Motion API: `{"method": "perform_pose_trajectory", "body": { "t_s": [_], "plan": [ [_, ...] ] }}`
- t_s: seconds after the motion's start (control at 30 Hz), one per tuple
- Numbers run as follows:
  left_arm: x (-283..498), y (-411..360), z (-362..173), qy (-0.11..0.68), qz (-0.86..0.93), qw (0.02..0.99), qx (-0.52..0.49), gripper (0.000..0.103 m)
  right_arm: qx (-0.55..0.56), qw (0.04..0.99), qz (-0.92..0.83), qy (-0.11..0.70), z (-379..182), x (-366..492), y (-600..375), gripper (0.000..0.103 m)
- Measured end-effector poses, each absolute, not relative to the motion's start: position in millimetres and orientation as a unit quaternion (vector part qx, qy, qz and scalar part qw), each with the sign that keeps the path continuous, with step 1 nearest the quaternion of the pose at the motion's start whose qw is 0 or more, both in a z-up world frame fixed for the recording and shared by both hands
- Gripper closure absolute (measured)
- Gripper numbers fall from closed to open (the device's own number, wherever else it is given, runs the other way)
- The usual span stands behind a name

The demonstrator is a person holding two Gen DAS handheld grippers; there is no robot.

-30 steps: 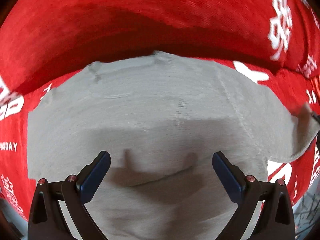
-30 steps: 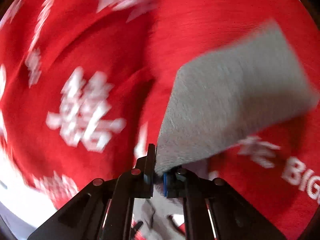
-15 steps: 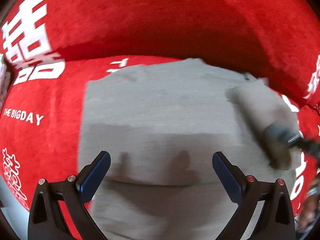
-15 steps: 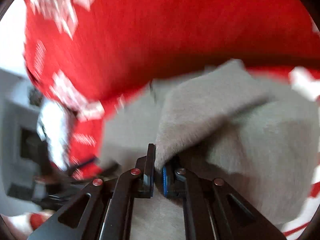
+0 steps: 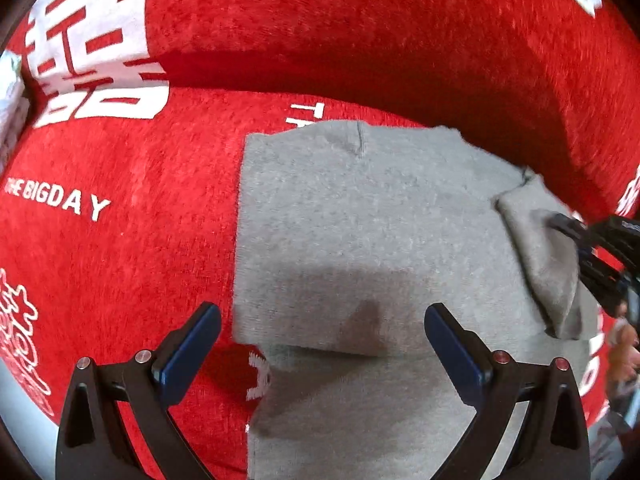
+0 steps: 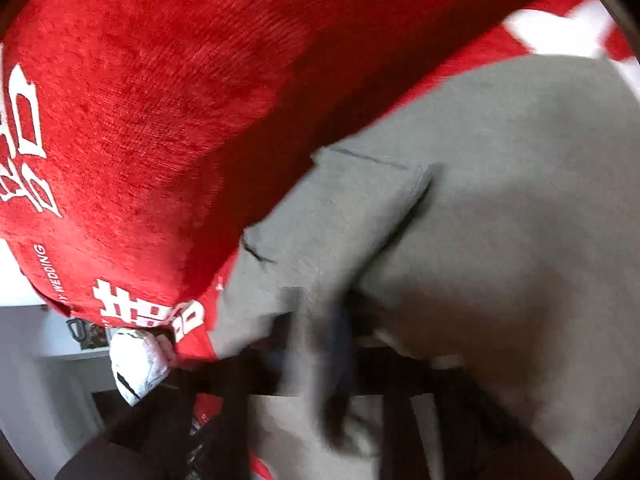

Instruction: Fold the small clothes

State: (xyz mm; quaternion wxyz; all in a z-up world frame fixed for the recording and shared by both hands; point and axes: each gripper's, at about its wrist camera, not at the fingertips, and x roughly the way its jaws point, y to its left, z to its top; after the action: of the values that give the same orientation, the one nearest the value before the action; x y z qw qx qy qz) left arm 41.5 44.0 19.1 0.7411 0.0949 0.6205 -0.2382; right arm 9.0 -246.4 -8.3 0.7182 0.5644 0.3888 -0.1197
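Nearest the left wrist camera, the left gripper [image 5: 322,340] hangs with its blue-padded jaws spread wide and nothing between them, poised over the near part of the small grey knit garment [image 5: 380,248]. That garment lies flat on the red plush cover with white lettering [image 5: 120,208], partly doubled over itself. Further right, the right gripper [image 5: 576,236] is clenched on a flap of the grey fabric [image 5: 540,256], its jaws closing the last bit on the cloth. The flap sits folded inward over the garment's right edge. In the right wrist view the fingers are a blur, but the grey cloth bunches where they meet. By my reckoning, the side fold is being laid down. Next, I'd expect the right jaws to let go and the flap to need smoothing, with the left free to pin or take a hem. Beyond rises the red backrest [image 5: 360,32].
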Motion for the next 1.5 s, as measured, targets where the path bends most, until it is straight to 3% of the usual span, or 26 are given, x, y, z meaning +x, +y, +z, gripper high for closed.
{"method": "perform_pose_trajectory", "body": {
  "t_s": [0.17, 0.33, 0.43, 0.5, 0.53, 0.8, 0.83, 0.9, 0.93, 0.97, 1.0, 1.03, 1.07, 1.23, 1.43, 1.5],
  "plan": [
    [56, 62, 24, 0.629, -0.243, 0.737, 0.056, 0.001, 0.377, 0.796, -0.009, 0.473, 31, 76, -158, 0.096],
    [59, 61, 21, 0.635, -0.25, 0.729, 0.051, 0.001, 0.232, 0.771, 0.011, 0.593, 2, 75, -94, 0.087],
    [54, 51, 16, 0.641, -0.26, 0.72, 0.058, 0.001, 0.287, 0.766, 0.001, 0.575, 7, 37, -119, 0.078],
    [50, 44, 12, 0.645, -0.269, 0.713, 0.058, 0.001, 0.332, 0.76, -0.022, 0.559, 14, 13, -138, 0.055],
    [49, 39, 10, 0.647, -0.273, 0.709, 0.058, 0.001, 0.363, 0.753, -0.043, 0.547, 16, -3, -146, 0.052],
    [49, 6, -9, 0.675, -0.288, 0.677, 0.051, 0.003, 0.56, 0.674, -0.196, 0.44, 4, -130, -235, 0.051],
    [49, 3, -9, 0.675, -0.287, 0.678, 0.051, 0.008, 0.589, 0.662, -0.212, 0.413, 0, -146, -244, 0.051],
    [50, -3, -11, 0.681, -0.285, 0.673, 0.057, 0.061, 0.634, 0.639, -0.231, 0.368, -8, -171, -259, 0.051],
    [50, -4, -11, 0.683, -0.282, 0.671, 0.062, 0.073, 0.65, 0.631, -0.235, 0.353, -13, -176, -264, 0.051],
    [52, -6, -11, 0.683, -0.282, 0.671, 0.06, 0.093, 0.663, 0.623, -0.237, 0.34, -16, -179, -268, 0.051],
    [55, -6, -9, 0.684, -0.29, 0.668, 0.047, 0.095, 0.673, 0.617, -0.237, 0.33, -20, -178, -273, 0.057],
    [56, -5, -5, 0.68, -0.293, 0.671, 0.039, 0.095, 0.674, 0.617, -0.238, 0.33, -21, -175, -275, 0.069],
    [56, -4, 1, 0.673, -0.298, 0.676, 0.036, 0.095, 0.666, 0.621, -0.239, 0.338, -19, -169, -278, 0.097],
    [44, 9, 8, 0.662, -0.311, 0.68, 0.049, 0.095, 0.579, 0.684, -0.223, 0.384, 8, -172, -304, 0.097],
    [27, 18, -7, 0.663, -0.303, 0.68, 0.075, 0.095, 0.549, 0.681, -0.217, 0.433, -14, -181, -308, 0.098],
    [28, 21, 0, 0.654, -0.291, 0.692, 0.093, 0.095, 0.536, 0.679, -0.216, 0.453, -8, -182, -303, 0.09]
  ]
}}
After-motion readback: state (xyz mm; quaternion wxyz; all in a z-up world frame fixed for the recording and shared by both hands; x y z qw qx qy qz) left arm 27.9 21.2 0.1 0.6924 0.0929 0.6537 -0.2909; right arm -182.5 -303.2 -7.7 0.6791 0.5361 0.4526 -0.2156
